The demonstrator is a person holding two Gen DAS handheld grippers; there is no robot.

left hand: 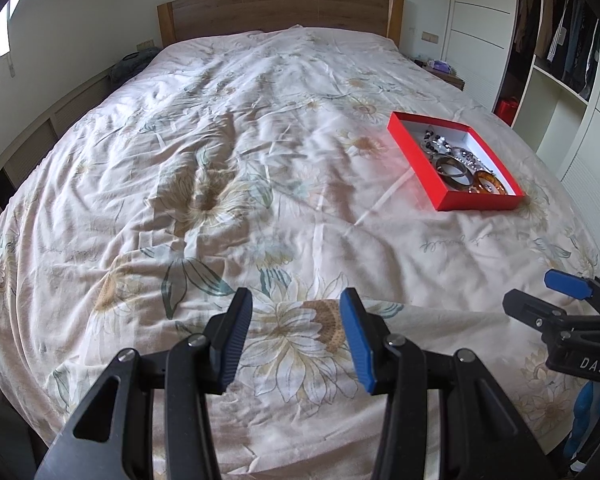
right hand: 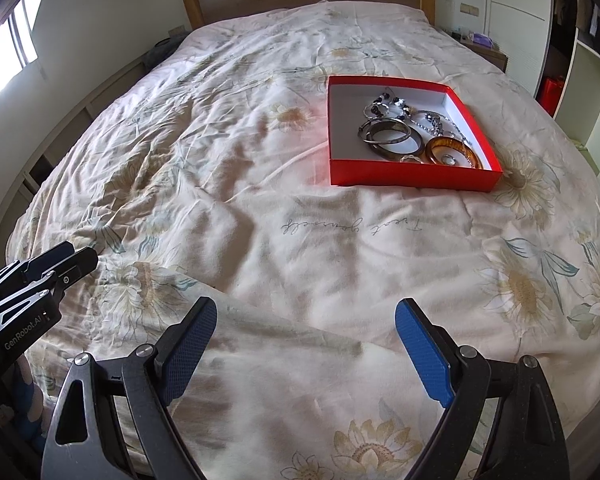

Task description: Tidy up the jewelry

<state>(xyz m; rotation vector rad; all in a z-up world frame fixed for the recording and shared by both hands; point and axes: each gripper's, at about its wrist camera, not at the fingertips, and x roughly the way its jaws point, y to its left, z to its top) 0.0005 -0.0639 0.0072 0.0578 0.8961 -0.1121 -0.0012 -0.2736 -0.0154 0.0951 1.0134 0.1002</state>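
Observation:
A red box (right hand: 414, 174) with a white inside lies on the bed's right half; it also shows in the left wrist view (left hand: 414, 160). It holds several pieces of jewelry: dark bangles (right hand: 392, 136), an amber bangle (right hand: 454, 152), beaded chains (right hand: 396, 106). The same bangles show in the left wrist view (left hand: 454, 170). My left gripper (left hand: 296, 312) is open and empty over the bed's near end. My right gripper (right hand: 306, 320) is open wide and empty, well short of the box. Each gripper shows at the edge of the other's view.
A wrinkled floral duvet (left hand: 228, 152) covers the whole bed, with a folded-back flap near both grippers. A wooden headboard (left hand: 280, 6) stands at the far end. An open wardrobe (left hand: 560, 52) is on the right, a window (right hand: 8, 44) on the left.

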